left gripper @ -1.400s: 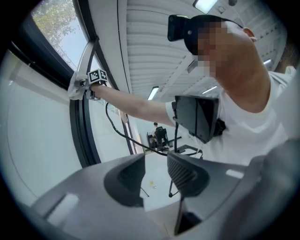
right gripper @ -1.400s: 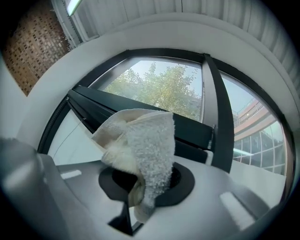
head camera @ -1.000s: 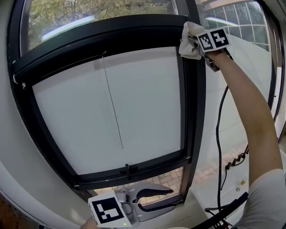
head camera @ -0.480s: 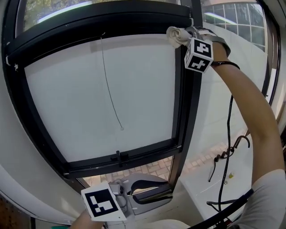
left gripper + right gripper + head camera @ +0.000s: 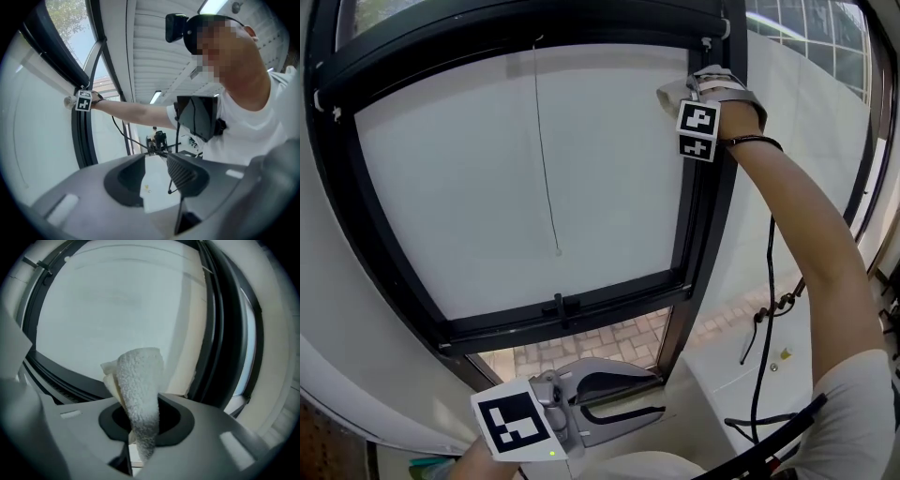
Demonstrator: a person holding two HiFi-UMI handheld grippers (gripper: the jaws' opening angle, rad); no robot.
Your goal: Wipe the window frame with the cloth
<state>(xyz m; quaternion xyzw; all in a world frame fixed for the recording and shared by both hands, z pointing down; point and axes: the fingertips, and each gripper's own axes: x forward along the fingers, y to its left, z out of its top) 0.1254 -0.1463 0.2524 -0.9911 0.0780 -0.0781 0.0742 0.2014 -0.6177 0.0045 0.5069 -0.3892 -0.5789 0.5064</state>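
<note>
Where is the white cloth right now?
The cloth is pinched in the right gripper, high at the head view's upper right, beside the dark upright of the window frame.

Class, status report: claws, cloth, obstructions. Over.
Right claw shut on cloth, by right upright of window frame. Left claw open, empty, held low. Cord hangs clear.

Two claws, the left claw [image 5: 661, 396] and the right claw [image 5: 143, 423]; one cloth [image 5: 138, 376], pinched in the right claw; one window frame [image 5: 703, 234] beside that claw; one blind cord [image 5: 546, 150].
</note>
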